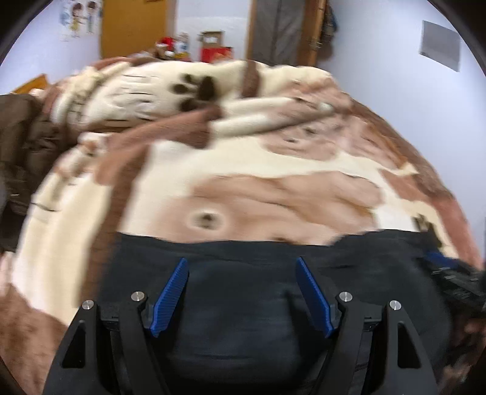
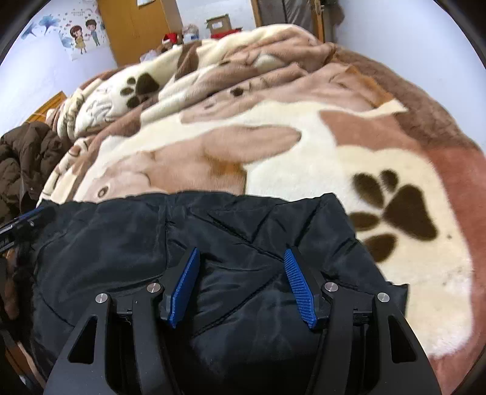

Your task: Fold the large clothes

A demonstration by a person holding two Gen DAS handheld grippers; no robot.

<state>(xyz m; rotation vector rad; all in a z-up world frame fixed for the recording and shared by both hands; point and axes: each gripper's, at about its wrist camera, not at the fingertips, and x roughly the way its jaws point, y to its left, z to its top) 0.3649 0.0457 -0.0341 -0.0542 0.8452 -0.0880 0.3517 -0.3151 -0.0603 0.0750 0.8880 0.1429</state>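
On the near edge of the bed [image 2: 449, 170], a black padded jacket [image 2: 237, 231] lies bunched over a fleece blanket [image 2: 288, 127] printed in cream, tan and brown with dark paw marks. Right gripper [image 2: 241, 255] hangs just above the jacket's right half, blue pads [image 2: 299, 284] spread wide, nothing between them; the quilted fabric shows through the gap. Whether the tips touch the cloth cannot be told. Left gripper [image 1: 241, 264] sits over the jacket's [image 1: 243, 291] left half, likewise spread with only dark fabric in the gap; this view is motion-blurred, so contact is unclear. Each wrist view catches the other tool at its margin: the left gripper at the left edge of the right view, the right gripper [image 1: 452, 273] at the right edge of the left view. The jacket's far hem runs roughly straight across the blanket [image 1: 243, 170], its right corner folded into creases. A brown puffer coat [image 2: 21, 161] is heaped at the bed's left edge, well apart from the black jacket. Beyond the far edge: small boxes [image 2: 218, 24] and red items, a yellow wooden door [image 2: 136, 30], a cartoon sticker [image 2: 82, 36] on the pale wall.
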